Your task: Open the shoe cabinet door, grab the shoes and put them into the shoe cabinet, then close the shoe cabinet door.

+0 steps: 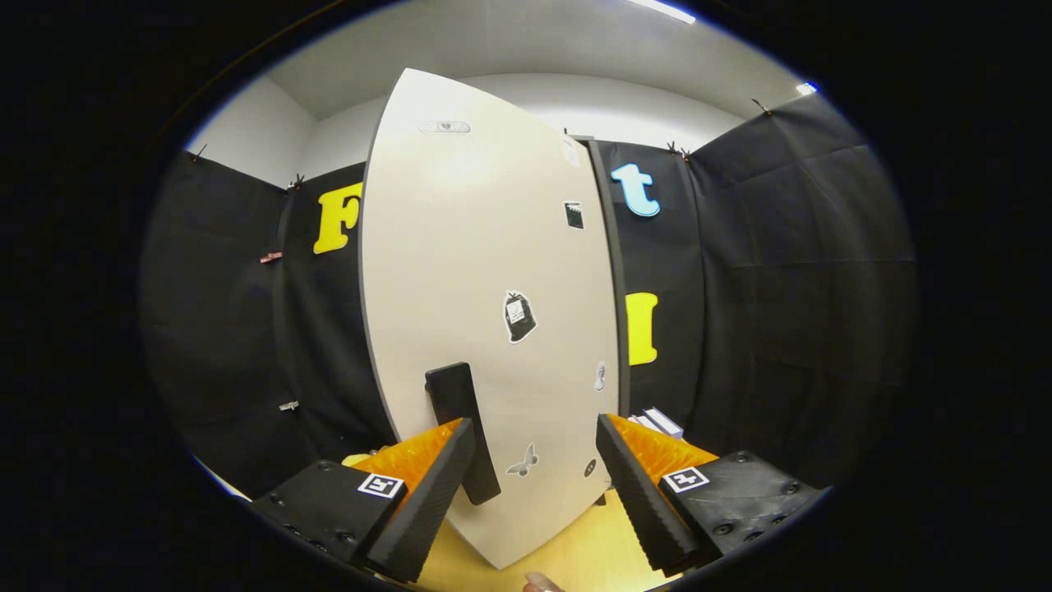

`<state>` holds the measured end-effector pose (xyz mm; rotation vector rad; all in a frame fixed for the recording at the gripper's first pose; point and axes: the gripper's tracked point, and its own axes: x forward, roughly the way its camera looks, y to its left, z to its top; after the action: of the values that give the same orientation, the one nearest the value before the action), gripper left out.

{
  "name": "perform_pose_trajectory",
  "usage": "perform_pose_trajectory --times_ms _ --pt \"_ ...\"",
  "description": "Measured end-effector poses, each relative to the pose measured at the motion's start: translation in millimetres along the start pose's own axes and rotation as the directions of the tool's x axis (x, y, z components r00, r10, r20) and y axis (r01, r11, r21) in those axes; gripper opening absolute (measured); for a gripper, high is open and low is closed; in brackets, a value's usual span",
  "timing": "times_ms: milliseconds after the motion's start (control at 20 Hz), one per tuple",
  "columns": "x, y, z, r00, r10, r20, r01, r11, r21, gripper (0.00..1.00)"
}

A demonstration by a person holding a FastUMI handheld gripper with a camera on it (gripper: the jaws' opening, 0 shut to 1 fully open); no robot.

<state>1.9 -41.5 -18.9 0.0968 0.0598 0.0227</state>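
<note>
While the claw is standing wide with nothing between its fingers, we are facing the shoe cabinet door, a pale panel dotted with stickers, just ahead. Its dark handle is sitting just beyond the left finger, apparently touching its tip. We are judging the step to be the door's opening or closing; which one, we cannot tell. For a sound grip, we are advising shifting left until the handle lies between both fingers, closing squarely, then swinging along the hinge arc. Shoes are out of sight. A wooden tabletop is showing below.
</note>
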Motion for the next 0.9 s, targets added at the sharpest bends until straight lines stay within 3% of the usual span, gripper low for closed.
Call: perform_pose_trajectory --times_ms 900 --pt "16.4 73.3 -10.9 0.999 0.029 0.026 -0.029 0.999 -0.019 0.98"
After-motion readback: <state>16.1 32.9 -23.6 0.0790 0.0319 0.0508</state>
